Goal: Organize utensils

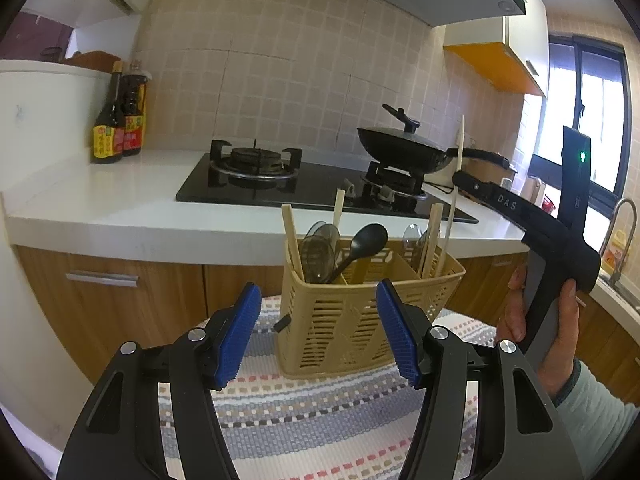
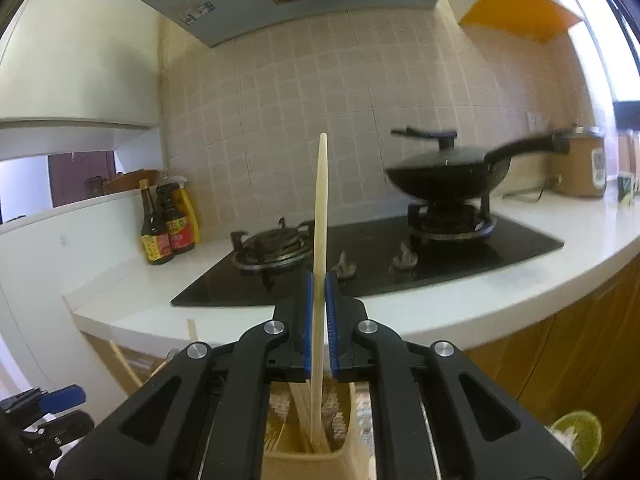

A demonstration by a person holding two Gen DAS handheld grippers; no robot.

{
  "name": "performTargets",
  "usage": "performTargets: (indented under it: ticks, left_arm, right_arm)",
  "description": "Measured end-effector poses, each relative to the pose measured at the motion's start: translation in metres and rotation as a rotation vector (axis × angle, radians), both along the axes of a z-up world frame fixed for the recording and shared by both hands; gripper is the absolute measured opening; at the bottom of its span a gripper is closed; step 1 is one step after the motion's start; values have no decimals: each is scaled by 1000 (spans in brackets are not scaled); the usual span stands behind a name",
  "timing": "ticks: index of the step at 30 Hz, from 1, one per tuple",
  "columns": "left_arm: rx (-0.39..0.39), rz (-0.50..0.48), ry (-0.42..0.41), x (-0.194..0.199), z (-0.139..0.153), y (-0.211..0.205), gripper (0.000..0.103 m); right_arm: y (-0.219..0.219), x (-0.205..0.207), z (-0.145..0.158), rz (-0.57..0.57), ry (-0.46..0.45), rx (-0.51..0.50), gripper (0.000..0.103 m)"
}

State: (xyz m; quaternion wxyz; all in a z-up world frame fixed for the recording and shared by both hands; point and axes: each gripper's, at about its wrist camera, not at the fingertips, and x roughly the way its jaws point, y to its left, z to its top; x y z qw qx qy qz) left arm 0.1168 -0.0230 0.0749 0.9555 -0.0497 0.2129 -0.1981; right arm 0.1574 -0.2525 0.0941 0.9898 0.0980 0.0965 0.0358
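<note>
Far left on the white counter [image 1: 100,196]: two dark sauce bottles [image 1: 116,120] against the tiled wall. Next along, a black gas hob [image 1: 304,188], left burner bare, right burner carrying a lidded black wok [image 1: 400,148].

Low in the left wrist view, on a striped woven mat [image 1: 304,404]: left gripper [image 1: 318,334], blue pads standing wide apart with nothing between them, the tan slotted utensil basket [image 1: 360,320] just ahead, its near corner seen between the pads. Inside the basket's left compartment: clear plastic spoons [image 1: 320,246], a black spoon [image 1: 366,242] leaning right, pale wooden chopsticks [image 1: 291,236]. More chopsticks in the right compartment.

Further right, right gripper [image 2: 319,320], held by a hand [image 1: 540,308] in a pale green sleeve, clamped on a single chopstick [image 2: 320,240]. Stick upright, top end above the pads, lower end down inside the basket's right-hand compartment among other sticks, possibly touching them; too murky below to say.
</note>
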Motion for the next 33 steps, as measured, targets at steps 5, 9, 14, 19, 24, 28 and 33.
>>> performTargets:
  ticks: [5,9,14,19,24,28,33]
  left_arm:
    - [-3,-7,10,-8,2,-2,58]
    - [-9,-10,6,-20,6,-5,59]
    - [-22,-14,-8,-41,8,-11,69]
    - [-8,-25,-44,-67,9,-21,84]
    - [44,9,-86,-88,5,-29,91]
    - [73,56,-111,-95,-6,-31,95]
    - [103,172,-162,-94,-31,-33,95]
  right_arm:
    - [-3,-16,-7,31,50,-2,6]
    - [-2,-42,-6,60,85,-17,6]
    - [8,-83,-15,79,137,-62,7]
    - [15,-118,-28,85,174,-45,19]
    - [18,-138,-46,32,185,-63,58]
    - [17,-144,-60,6,190,-58,62]
    - [18,-150,-82,-83,138,-71,74]
